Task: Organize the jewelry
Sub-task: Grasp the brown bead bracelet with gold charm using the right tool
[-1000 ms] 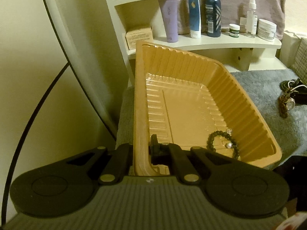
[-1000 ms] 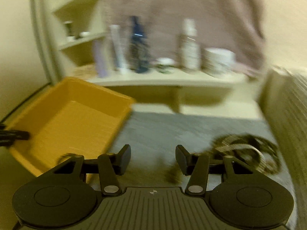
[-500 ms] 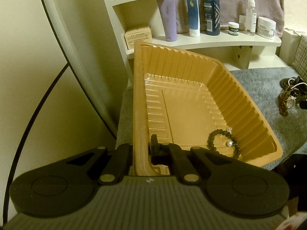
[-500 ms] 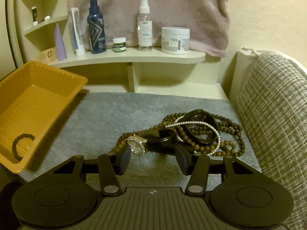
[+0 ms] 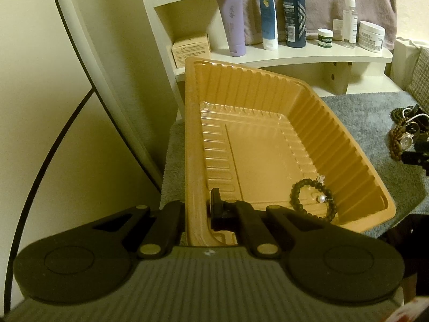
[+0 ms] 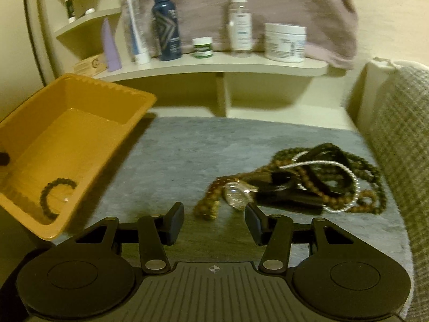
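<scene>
The left claw (image 5: 197,213) is clamped on the near left rim of the orange tray (image 5: 193,139), one finger outside the wall and one inside, and holds the tray tilted, its right side low on the grey mat (image 5: 375,112). Only the left view shows this grip; in the right view just a dark fingertip shows at the tray's left edge. A dark bead bracelet (image 5: 312,201) with two clear beads lies in the tray's near right corner. The right claw (image 6: 214,221) is wide open and holds nothing, hovering just short of the jewelry pile (image 6: 308,185) on the mat: a watch (image 6: 237,196) nearest its fingers, tangled with brown bead strands, a white cord and black bands. The left view catches only the pile's edge, far right. Beyond, a shelf (image 6: 214,65) carries bottles and jars.
</scene>
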`<action>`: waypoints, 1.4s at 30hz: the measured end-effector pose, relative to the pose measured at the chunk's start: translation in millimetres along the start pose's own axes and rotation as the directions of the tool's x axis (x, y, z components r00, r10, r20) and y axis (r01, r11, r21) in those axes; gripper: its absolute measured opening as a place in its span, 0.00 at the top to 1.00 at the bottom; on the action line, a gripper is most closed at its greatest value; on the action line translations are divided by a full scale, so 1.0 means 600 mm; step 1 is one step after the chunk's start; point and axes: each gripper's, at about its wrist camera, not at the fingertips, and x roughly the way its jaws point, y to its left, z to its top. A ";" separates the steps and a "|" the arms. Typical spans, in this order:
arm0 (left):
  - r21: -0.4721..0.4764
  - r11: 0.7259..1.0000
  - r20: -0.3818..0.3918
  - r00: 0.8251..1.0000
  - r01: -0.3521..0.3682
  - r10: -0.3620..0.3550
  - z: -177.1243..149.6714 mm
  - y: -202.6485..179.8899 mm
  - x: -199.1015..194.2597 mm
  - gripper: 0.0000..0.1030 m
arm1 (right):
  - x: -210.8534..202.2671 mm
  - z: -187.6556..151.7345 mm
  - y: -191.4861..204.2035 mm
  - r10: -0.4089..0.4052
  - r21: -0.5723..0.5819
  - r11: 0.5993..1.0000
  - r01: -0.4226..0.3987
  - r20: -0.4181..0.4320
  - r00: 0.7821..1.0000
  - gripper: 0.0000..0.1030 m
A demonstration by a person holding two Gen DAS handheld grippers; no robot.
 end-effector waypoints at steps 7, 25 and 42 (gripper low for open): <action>0.001 1.000 0.001 1.000 0.005 -0.005 -0.001 0.002 0.001 0.97 | 0.015 0.007 0.009 0.005 0.004 1.000 -0.005 -0.008 1.000 0.55; 0.002 1.000 0.002 1.000 0.008 -0.008 0.000 0.000 0.000 0.97 | 0.014 0.010 -0.004 -0.035 0.051 0.998 0.035 -0.010 0.999 0.75; 0.003 1.000 0.001 1.000 0.011 -0.011 -0.001 0.001 0.001 0.97 | 0.025 -0.015 0.013 -0.088 -0.145 0.986 0.081 -0.039 0.995 0.77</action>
